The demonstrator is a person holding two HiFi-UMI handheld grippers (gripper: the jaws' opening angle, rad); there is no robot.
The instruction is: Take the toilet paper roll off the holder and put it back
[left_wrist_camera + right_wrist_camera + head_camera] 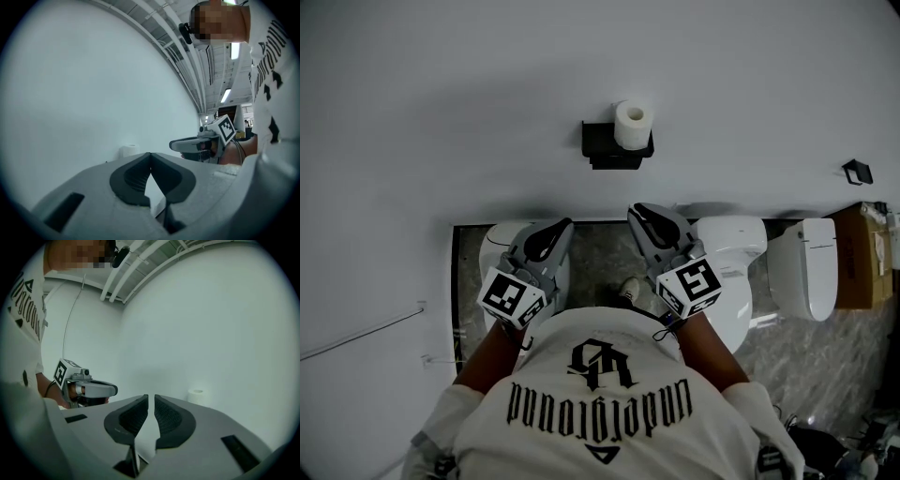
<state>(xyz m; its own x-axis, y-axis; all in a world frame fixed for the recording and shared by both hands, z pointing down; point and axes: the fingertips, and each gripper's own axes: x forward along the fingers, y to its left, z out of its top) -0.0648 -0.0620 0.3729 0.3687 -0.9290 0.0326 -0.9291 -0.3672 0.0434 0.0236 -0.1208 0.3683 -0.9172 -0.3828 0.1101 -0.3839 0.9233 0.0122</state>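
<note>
The toilet paper roll [632, 123] stands on the black holder [602, 141] on the white wall, well apart from both claws. In the head view it lies at 12 o'clock from the right claw [636, 208] and at about 1 o'clock from the left claw [566, 223].

The left claw [150, 154] has its tips touching and holds nothing. The right claw [151, 397] is nearly closed, with a thin slit between its pads, and is also empty.

In the left gripper view the roll [129, 150] is a small pale shape at 11 o'clock from the tips, its lower end cut off by the claw's body. In the right gripper view the roll [196, 396] peeks up at 3 o'clock, and the holder is hidden.

The roll is white and full, standing on end with its hollow core showing on top.
</note>
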